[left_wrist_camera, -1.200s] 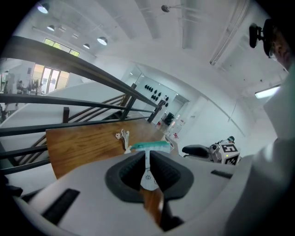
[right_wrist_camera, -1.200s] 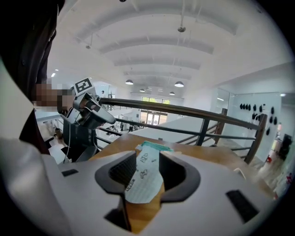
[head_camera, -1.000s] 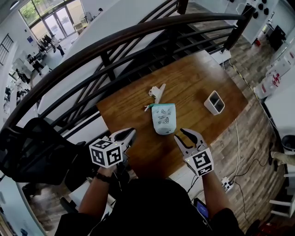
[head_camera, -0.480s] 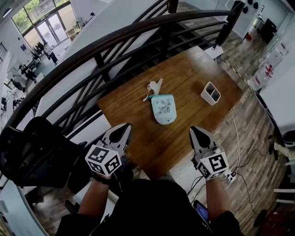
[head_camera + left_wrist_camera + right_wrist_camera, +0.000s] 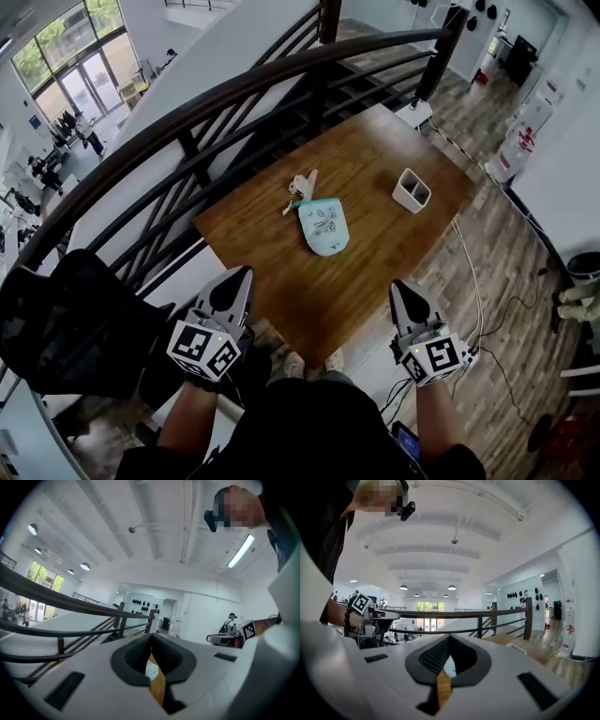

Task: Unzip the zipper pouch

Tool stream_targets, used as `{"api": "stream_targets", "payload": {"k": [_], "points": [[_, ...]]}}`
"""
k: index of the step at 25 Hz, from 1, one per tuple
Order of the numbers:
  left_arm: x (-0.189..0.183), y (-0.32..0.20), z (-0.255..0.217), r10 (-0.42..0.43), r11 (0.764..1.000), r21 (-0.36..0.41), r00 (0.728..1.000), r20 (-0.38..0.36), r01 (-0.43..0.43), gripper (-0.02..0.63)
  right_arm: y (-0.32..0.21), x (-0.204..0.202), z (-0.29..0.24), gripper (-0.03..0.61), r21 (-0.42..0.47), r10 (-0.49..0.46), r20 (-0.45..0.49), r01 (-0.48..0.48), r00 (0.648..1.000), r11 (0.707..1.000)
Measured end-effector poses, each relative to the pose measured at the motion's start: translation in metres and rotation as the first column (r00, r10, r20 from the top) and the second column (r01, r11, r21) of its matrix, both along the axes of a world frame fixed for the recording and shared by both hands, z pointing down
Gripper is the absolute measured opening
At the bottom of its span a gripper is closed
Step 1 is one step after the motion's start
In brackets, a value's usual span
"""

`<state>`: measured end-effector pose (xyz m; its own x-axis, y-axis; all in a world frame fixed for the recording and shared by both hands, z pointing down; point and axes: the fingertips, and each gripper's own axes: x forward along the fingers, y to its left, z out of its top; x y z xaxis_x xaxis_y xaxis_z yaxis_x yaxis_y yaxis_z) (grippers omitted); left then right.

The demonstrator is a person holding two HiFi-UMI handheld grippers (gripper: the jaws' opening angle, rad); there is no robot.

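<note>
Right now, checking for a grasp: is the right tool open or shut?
Shut: the right tool has jaws together, nothing between; pouch lies apart.

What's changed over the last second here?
The right gripper closed on nothing, and it and the left gripper drew back toward the person, away from the zipper pouch. The left gripper stayed shut; pouch, clip and white holder stayed put.

The head camera is looking steeply down from head height, taking in the left tool (image 5: pixel 244 272) and right tool (image 5: pixel 396 286) near its lower edge, the tabletop (image 5: pixel 375 216) ahead of them and the railing (image 5: pixel 234 94) beyond. Each tool camera is riding close behind its own jaws, tilting up toward the ceiling (image 5: pixel 154 536). Both are sharing the railing, a sliver of tabletop past the tips, and the opposite tool alongside
</note>
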<state>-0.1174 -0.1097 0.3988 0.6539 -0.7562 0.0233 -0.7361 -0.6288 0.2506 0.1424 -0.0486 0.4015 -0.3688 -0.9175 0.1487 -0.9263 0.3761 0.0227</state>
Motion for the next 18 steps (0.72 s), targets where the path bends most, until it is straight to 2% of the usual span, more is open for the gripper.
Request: {"api": "stream_targets", "payload": {"k": [10,18], "points": [[0.007,0.018,-0.019,-0.042,0.998,0.036,0.999,0.009,0.042,0.015,0.005,0.011,-0.013,-0.008,0.021,-0.023,0.061,0.021,0.998,1.0],[0.022,0.025,-0.035,-0.064,0.995,0.076,0.998,-0.015,0.065,0.015,0.003,0.016,-0.018,-0.008,0.035,-0.086,0.047,0.085,0.995,0.996]]}}
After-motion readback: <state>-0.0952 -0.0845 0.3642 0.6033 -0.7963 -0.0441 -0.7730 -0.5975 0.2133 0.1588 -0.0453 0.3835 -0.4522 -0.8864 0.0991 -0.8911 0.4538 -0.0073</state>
